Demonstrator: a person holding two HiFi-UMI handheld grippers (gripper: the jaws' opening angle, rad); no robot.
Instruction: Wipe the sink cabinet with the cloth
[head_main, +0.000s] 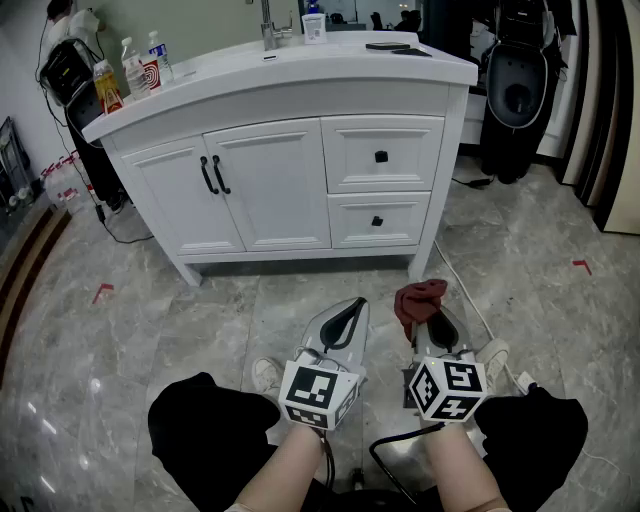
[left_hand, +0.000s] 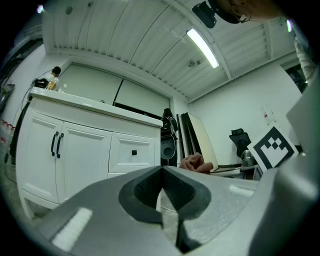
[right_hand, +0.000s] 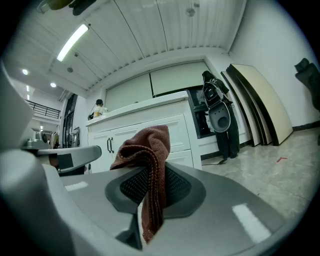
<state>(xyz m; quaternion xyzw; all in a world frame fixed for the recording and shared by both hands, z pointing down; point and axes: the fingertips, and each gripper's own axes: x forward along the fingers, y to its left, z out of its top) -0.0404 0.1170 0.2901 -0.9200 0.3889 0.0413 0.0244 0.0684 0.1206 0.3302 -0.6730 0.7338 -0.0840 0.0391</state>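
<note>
Right gripper view: R tool clamped on cloth, which bunches above the jaws, well short of the cabinet. L tool closed, empty. Risk: only a thin fold looks pinched, so hard rubbing vs. handles could drag it out. Glossy marble floor; white counter w/ bottles; strip-lit room.

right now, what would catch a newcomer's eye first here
The white sink cabinet fills the far side of the grey tiled floor, with bottles crowding its left countertop end. Nearer, the right gripper is shut on a dark red cloth, held short of the cabinet, while the left gripper beside it is shut on nothing.
</note>
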